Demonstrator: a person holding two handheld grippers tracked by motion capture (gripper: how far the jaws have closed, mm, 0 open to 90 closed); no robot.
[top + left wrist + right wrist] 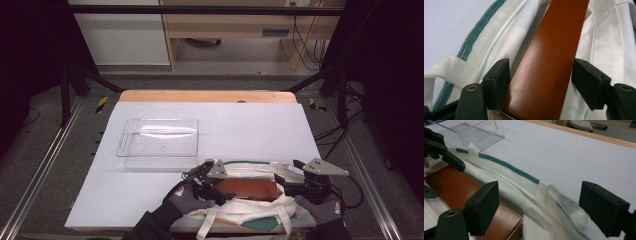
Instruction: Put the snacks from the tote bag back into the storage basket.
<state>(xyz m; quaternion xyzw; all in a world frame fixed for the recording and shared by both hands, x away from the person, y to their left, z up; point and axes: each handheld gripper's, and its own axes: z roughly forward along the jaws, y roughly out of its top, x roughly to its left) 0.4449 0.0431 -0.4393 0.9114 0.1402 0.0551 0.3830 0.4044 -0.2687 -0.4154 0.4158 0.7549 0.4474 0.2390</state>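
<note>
Down at the near edge of the tabletop (150, 200), the left tool (540, 80) has its two black jaws set either side of a flat reddish-brown rectangular box with a smooth leathery face (549, 70). The left pad (499, 80) lies against the box's edge; the right pad stands slightly off the other edge, so the tool is open and grips nothing firmly. No earlier picture bears on it. The box sits inside the mouth of a white canvas tote bag with a teal-green trim (250, 210), its long axis running across the tabletop from the left tool toward the right tool (539, 207), roughly level, one short end at each tool.

The right tool's jaws stand wide apart, straddling the bag's upper hem and a white strap loop (564, 202) without pinching them; a corner of the box lies just beside its left jaw. Both gloved hands come in from the near side in the high view.

Bag cloth wraps the box on both long sides and hems it in. Beyond the bag, well apart on the tabletop's left half, stands a clear rectangular plastic bin with a cut-out handle (159, 137).
</note>
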